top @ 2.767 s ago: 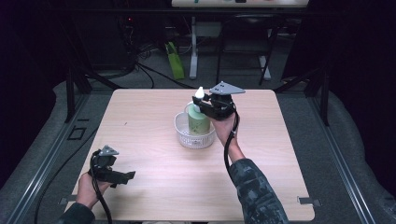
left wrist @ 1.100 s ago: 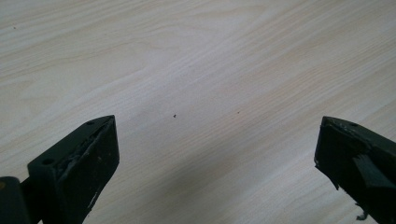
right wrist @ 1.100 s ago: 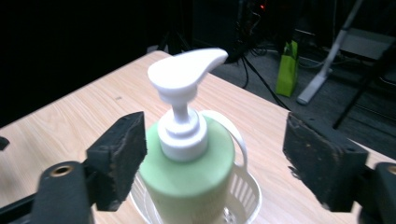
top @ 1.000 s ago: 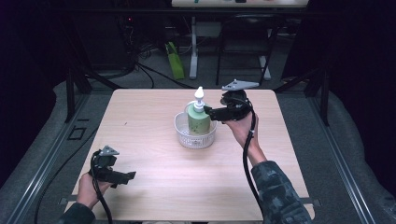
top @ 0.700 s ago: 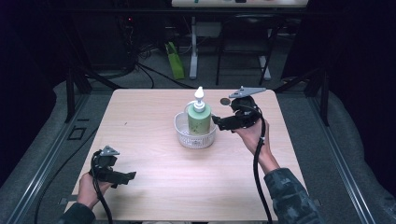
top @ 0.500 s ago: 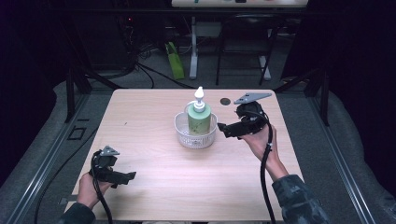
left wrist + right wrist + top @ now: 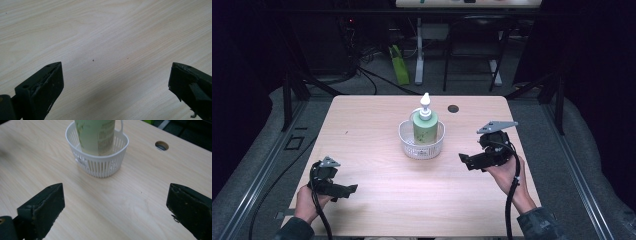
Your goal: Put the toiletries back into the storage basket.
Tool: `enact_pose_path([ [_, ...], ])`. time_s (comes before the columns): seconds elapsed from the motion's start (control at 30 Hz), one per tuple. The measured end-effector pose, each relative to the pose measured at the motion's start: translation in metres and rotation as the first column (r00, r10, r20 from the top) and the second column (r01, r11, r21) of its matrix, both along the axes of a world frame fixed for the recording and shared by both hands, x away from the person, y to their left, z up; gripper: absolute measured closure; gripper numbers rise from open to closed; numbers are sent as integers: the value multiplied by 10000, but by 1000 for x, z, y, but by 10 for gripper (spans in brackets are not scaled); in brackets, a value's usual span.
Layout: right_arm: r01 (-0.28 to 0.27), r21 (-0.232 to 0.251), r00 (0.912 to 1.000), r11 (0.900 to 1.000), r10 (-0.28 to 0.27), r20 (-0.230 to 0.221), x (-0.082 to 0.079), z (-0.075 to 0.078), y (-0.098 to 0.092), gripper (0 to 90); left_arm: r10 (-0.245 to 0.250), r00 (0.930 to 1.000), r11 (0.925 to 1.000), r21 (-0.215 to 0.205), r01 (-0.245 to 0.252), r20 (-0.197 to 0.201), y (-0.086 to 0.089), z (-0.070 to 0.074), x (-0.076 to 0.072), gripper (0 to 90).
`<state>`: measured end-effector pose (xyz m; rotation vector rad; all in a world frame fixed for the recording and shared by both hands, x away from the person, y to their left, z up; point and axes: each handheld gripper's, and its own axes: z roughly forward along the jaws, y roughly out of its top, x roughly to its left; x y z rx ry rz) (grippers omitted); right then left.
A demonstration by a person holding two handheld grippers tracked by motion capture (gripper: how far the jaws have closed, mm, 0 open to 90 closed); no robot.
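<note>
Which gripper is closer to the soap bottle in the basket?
The right gripper. It sits open just right of the basket that holds the bottle, touching neither. The left gripper is farther off, near the table's front left corner.

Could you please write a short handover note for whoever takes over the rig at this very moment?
Right gripper: open, nothing between its jaws, which have just been opening; it is right of the basket and apart from it.
Left gripper: open, empty, over bare table at the near left.
Green pump bottle: upright inside the white basket, mid-table.
Done: bottle placed in basket and released.
Left: judging from this, nothing but parking the right gripper.
</note>
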<state>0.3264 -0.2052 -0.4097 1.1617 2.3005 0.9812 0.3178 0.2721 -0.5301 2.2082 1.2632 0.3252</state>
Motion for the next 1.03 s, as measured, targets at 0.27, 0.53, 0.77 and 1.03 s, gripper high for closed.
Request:
enact_pose_path([
  [0.27, 306, -145, 9992, 9994, -309, -240, -28, -23, -14, 9, -2, 10000, 10000, 15, 2, 6, 0, 0, 0, 0],
  [0.53, 666, -288, 9944, 9974, -687, -802, -50, -57, -31, 19, -72, 10000, 10000, 54, 73, -50, 0, 0, 0, 0],
  [0.77, 757, -654, 9919, 9950, -819, -971, -52, -71, -33, 19, -71, 9999, 10000, 60, 71, -73, 2, 0, 1, 0],
  [1.03, 747, -824, 9922, 9938, -823, -934, -51, -74, -33, 19, -65, 10000, 9999, 87, 65, -48, 2, -1, 1, 0],
])
